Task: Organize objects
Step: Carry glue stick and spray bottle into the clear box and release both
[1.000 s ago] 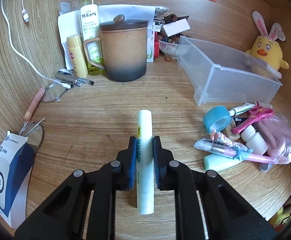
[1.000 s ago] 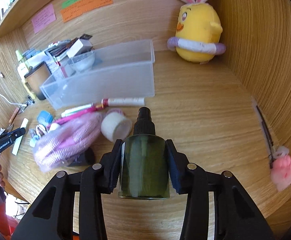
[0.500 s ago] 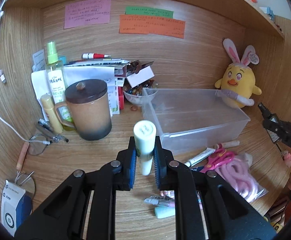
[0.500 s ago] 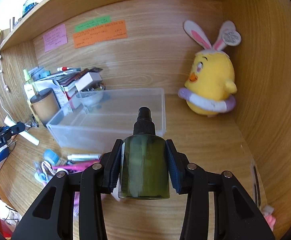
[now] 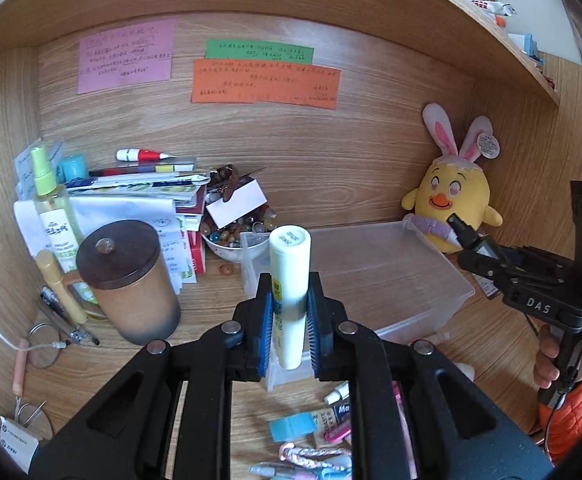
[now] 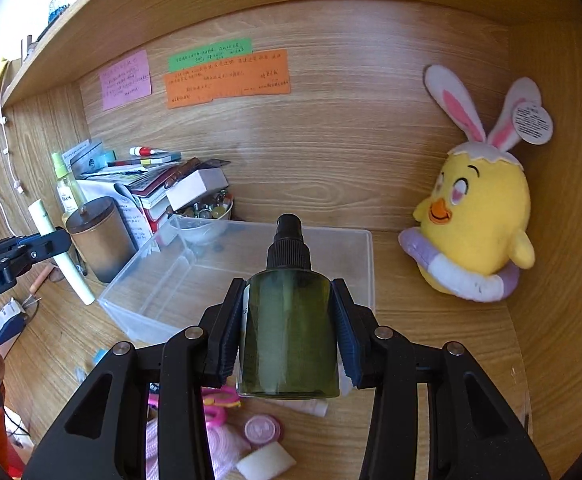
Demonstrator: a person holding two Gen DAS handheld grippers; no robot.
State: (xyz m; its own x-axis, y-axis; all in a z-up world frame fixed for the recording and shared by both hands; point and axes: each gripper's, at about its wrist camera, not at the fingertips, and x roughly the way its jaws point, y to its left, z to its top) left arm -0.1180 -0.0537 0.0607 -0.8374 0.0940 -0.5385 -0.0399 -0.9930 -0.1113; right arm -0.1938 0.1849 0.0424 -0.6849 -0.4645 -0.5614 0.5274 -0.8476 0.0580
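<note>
Clear plastic bin point(image 5: 391, 280) mid-desk; brown lidded ceramic mug point(image 5: 131, 280) left of it, yellow chick plush toy point(image 5: 451, 204) behind-right, bowl of beads point(image 5: 231, 240) behind-left.

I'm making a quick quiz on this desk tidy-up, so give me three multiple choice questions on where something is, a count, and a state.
1. Where does the yellow chick plush sit?
A. inside the clear plastic bin
B. on the desk beside the bin, by the side wall
C. on top of the lidded mug

2. How many sticky notes are on the back wall?
A. one
B. three
C. five

3. What is the right gripper doing?
A. hanging open
B. shut on a white tube
C. shut on the green spray bottle

Answers:
1 B, the plush stands outside the clear plastic bin, in the corner.
2 B, a pink note, a green note and an orange note show.
3 C, both pads press the bottle's sides; the white tube is in the left gripper.
</note>
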